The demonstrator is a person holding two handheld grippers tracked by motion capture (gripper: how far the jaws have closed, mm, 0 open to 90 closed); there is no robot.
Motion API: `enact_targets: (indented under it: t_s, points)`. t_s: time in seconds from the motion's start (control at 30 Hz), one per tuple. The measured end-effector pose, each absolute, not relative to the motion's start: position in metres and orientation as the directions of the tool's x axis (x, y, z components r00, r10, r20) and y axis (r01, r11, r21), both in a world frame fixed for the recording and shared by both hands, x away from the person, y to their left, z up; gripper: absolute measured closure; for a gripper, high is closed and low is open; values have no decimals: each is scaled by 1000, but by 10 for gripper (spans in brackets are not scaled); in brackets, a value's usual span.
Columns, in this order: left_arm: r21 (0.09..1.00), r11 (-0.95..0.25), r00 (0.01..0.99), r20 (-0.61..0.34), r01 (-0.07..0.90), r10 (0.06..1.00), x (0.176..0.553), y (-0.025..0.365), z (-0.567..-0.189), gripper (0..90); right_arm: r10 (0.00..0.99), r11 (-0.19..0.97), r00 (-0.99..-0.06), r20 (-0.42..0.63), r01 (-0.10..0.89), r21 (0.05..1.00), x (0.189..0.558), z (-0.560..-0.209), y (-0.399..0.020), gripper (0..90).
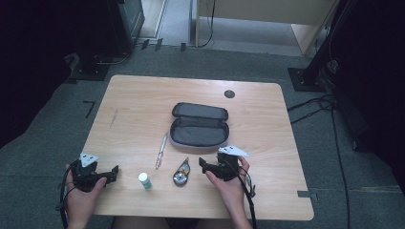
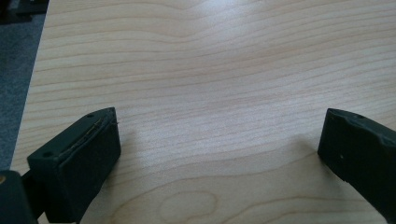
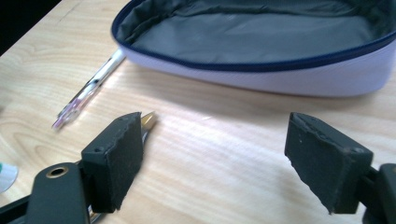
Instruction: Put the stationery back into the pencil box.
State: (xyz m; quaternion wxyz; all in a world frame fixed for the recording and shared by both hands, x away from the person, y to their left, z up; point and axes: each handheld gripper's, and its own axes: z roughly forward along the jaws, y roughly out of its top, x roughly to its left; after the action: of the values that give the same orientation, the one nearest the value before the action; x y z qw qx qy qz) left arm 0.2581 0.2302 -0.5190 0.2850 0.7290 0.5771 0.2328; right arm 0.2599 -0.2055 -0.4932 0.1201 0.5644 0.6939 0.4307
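Note:
An open grey pencil case with a pale lilac shell lies at the table's middle, empty inside. In front of it lie a pen, a correction tape dispenser and a small white tube with a green cap. My right gripper rests just right of the dispenser, jaws open with nothing between them. Its own view shows the gripper facing the case, the pen at the left, and the dispenser's tip behind the left jaw. My left gripper stands open over bare wood near the front left corner.
The wooden table has a dark round grommet at the back right. Grey carpet surrounds it, with black stand bases at the back left and cables on the floor at the right.

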Motion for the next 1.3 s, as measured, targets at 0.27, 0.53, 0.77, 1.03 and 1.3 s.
enact_targets:
  t_s: [0.27,0.53,0.77,1.03,1.3]
  points:
    - [684,-172,225,11,709,974,258,230,-519,0,873,-6,-343,346,703,711,251,-500,-184,142]
    - [684,-171,225,10,709,974,258,230,-519,0,879,-23,-319,355,715,699,249,-507,-163,33]
    - [684,-172,226,10,709,974,258,230,-519,0,885,-6,-315,343,728,685,247,-513,-143,7]
    - [684,-172,228,9,708,974,258,230,-519,0,893,33,-330,305,724,689,246,-517,-123,6]
    - [684,-172,228,9,709,974,259,230,-519,0,918,100,-336,208,707,700,242,-518,-105,7]
